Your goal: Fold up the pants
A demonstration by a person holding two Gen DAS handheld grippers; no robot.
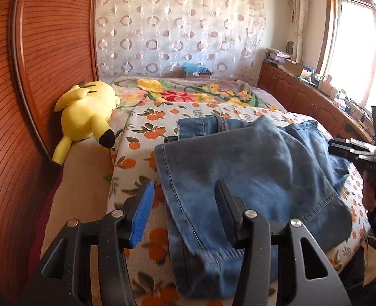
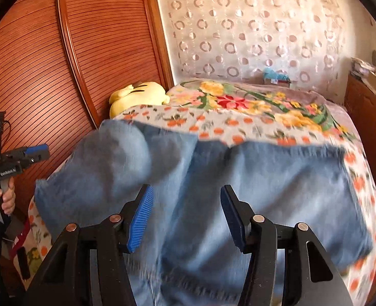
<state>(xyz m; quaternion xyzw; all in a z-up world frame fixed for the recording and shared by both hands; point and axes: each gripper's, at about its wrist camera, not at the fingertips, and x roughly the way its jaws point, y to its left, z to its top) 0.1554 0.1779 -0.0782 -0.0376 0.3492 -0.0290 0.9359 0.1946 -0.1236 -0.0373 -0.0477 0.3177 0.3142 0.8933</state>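
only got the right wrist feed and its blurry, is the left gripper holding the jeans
Observer: No. In the left wrist view the left gripper stands open over the jeans, its pads off the denim.
Operator: is the far side of the jeans flat
Observer: Not fully. A hemmed layer is folded over on top, and another edge pokes out beyond it.
Operator: anything on the bed near them
Observer: A yellow plush toy lies at the headboard side, apart from the jeans.
Operator: and my right gripper
Observer: The left view shows only its side, beyond the jeans' edge.
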